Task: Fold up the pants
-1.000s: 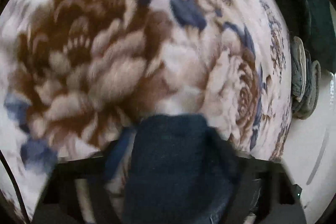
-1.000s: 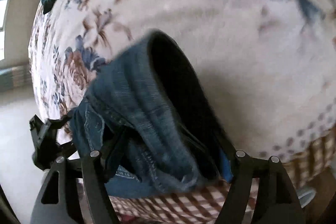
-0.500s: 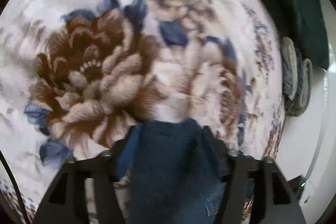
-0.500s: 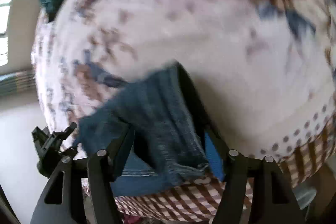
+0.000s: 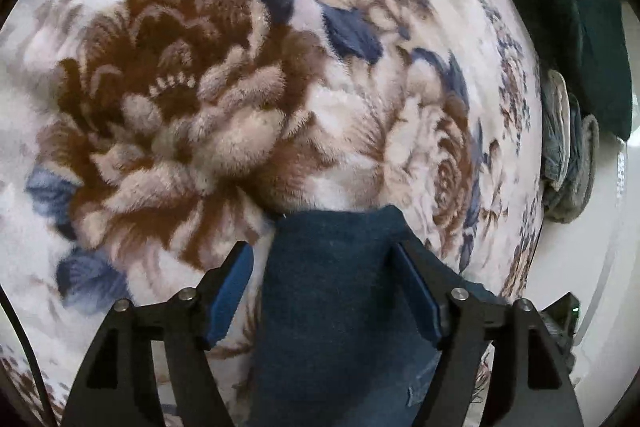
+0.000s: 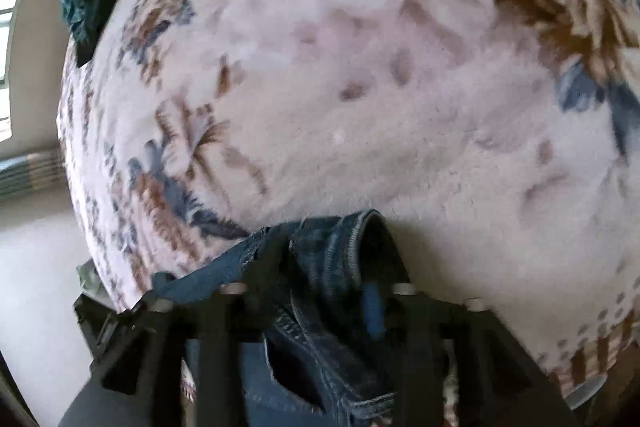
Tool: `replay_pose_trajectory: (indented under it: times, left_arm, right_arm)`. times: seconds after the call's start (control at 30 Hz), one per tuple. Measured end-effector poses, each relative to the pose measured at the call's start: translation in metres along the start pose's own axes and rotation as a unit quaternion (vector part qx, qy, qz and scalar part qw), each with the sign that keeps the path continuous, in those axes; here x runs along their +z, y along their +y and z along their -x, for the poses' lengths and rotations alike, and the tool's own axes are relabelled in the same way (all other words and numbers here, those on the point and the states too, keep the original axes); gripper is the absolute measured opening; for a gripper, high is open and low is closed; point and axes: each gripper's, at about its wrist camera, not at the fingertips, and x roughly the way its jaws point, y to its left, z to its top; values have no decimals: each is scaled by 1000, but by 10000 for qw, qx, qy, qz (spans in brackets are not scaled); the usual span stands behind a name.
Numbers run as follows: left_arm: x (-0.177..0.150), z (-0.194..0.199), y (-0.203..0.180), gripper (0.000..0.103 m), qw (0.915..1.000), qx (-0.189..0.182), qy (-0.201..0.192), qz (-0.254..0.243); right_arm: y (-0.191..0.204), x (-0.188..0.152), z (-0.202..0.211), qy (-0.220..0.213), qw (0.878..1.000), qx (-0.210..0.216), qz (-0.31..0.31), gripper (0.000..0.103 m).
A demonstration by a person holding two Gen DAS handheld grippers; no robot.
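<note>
Pants lying between both claws on the floral blanket

Pants (image 5: 332, 307) are sitting between the left claw (image 5: 324, 279), whose jaws are opening clear of them. Only the right view is showing the waistband; the right claw (image 6: 324, 267) is closing around it. Blanket (image 5: 200, 87) ahead is lying bare.

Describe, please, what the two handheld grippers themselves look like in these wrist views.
Both are matte black plastic. The left gripper has two angular fingers lined with blue pads, silver pins at the linkage joints and triangular cut-outs in its arms. The right gripper, blurred, shows the same black build, silver pins and a blue pad.
</note>
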Motion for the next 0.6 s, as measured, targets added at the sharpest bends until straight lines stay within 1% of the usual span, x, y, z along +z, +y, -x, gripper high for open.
replay_pose_trajectory:
  times: [0.03, 0.07, 0.1, 0.13, 0.17, 0.23, 0.27, 0.33, 0.37, 0.4, 0.43, 0.47, 0.5, 0.6]
  left_arm:
    - [-6, 4, -2, 71, 9999, -65, -13, -87]
    - [-10, 5, -3, 71, 9999, -60, -5, -110]
    - [-16, 5, -3, 71, 9999, -75, 44, -108]
    - [-23, 4, -3, 71, 9998, -161, 109, -83]
    - [-27, 4, -2, 71, 9998, -155, 100, -57]
    - [-38, 7, -2, 71, 9999, -77, -45, -91]
    - [-43, 9, -4, 71, 9995, 205, -184, -148]
    - [-48, 16, -7, 71, 9962, 722, -405, -260]
    - [-51, 21, -9, 71, 9935, 947, -557, -308]
    - [-53, 24, -11, 71, 9915, 1073, -647, -347]
    - [-55, 26, -12, 71, 9909, 1092, -685, -389]
    - [-56, 25, -12, 71, 9910, 1090, -654, -417]
    - [-57, 23, -9, 71, 9916, 1064, -621, -393]
    - [-60, 20, 2, 71, 9947, 862, -532, -184]
  right_arm:
    - [-1, -5, 9, -39, 10000, 53, 12, 75]
    - [-7, -10, 21, -100, 9999, 131, -4, 75]
    - [-11, -18, 31, -138, 9998, 108, -48, 75]
    - [-8, -26, 40, -171, 9998, 59, -27, 75]
    - [-6, -32, 47, -180, 9998, 44, 76, 75]
    - [17, -42, 59, -206, 9984, -72, 513, 75]
    - [36, -47, 58, -82, 9960, -42, 890, 75]
    - [82, -51, 37, 327, 9871, 15, 1565, 75]
    - [108, -53, 22, 555, 9797, 28, 1928, 75]
    - [135, -54, 5, 749, 9709, 9, 2273, 75]
    - [152, -54, -9, 836, 9648, -40, 2492, 75]
    - [177, -53, -34, 1053, 9556, -59, 2750, 75]
    - [191, -49, -54, 1249, 9515, -32, 2811, 75]
    - [220, -37, -119, 1938, 9446, -2, 2648, 75]
